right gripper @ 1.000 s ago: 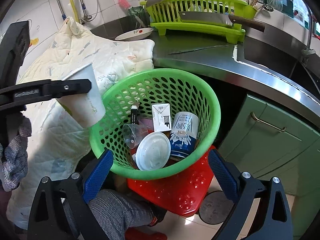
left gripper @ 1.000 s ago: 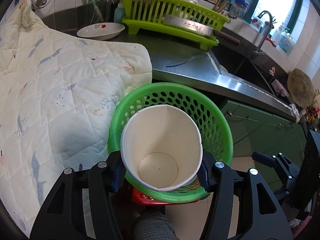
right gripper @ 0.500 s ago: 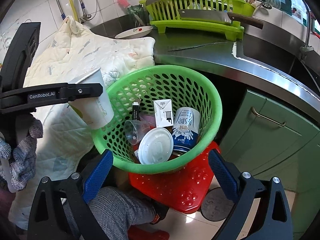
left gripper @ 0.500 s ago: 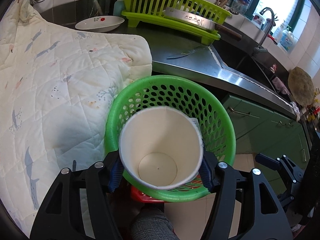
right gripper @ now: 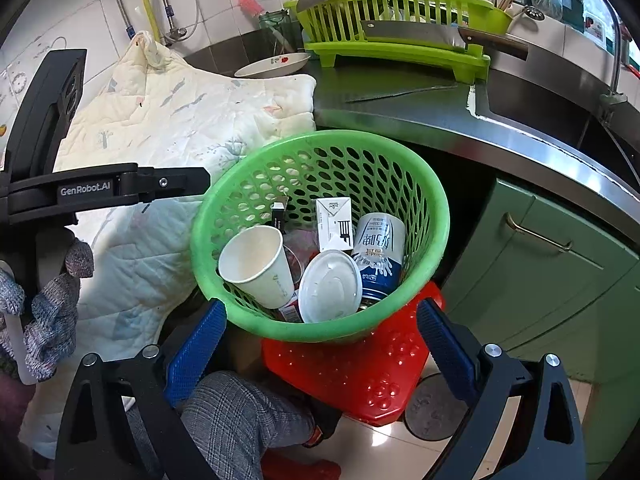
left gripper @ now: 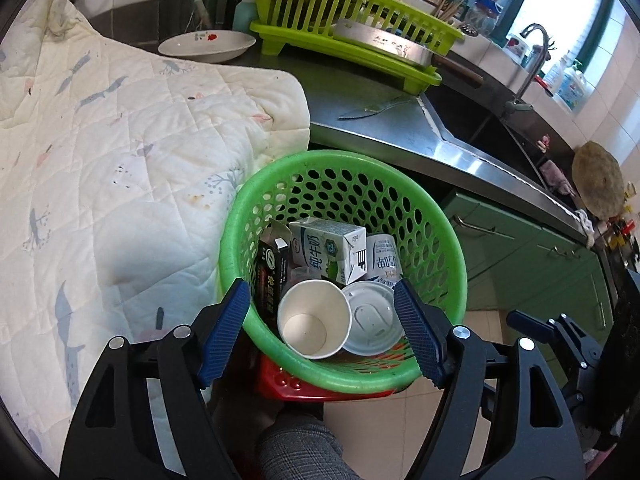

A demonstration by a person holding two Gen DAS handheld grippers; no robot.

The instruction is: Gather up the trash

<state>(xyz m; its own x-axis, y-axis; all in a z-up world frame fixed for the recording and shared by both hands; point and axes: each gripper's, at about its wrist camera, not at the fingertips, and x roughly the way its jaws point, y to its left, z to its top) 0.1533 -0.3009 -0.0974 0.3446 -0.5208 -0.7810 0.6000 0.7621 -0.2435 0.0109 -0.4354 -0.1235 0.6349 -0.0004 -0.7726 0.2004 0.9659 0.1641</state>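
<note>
A green perforated basket [left gripper: 440, 240] [right gripper: 432, 200] stands on a red stool [right gripper: 360, 372]. Inside it lie a white paper cup [left gripper: 314, 320] [right gripper: 256, 266], a white lid [left gripper: 370, 324] [right gripper: 330, 286], a milk carton [left gripper: 328, 250] [right gripper: 334, 224], a blue-and-white can [right gripper: 378, 248] and a dark box [left gripper: 272, 276]. My left gripper [left gripper: 322, 334] is open and empty just above the basket's near rim. My right gripper [right gripper: 320, 350] is open and empty, in front of the basket. The left gripper's arm [right gripper: 120, 190] shows in the right wrist view.
A quilted white cloth [left gripper: 120, 152] covers the surface left of the basket. Behind it, the steel counter [left gripper: 380, 128] carries a knife [left gripper: 372, 108], a white bowl [left gripper: 206, 46] and a lime dish rack [left gripper: 352, 40]. Green cabinets [right gripper: 540, 280] are on the right. A trousered leg [right gripper: 240, 420] is below.
My left gripper has opened and let go of the paper cup. The cup has dropped into the basket and lies among the other trash.
</note>
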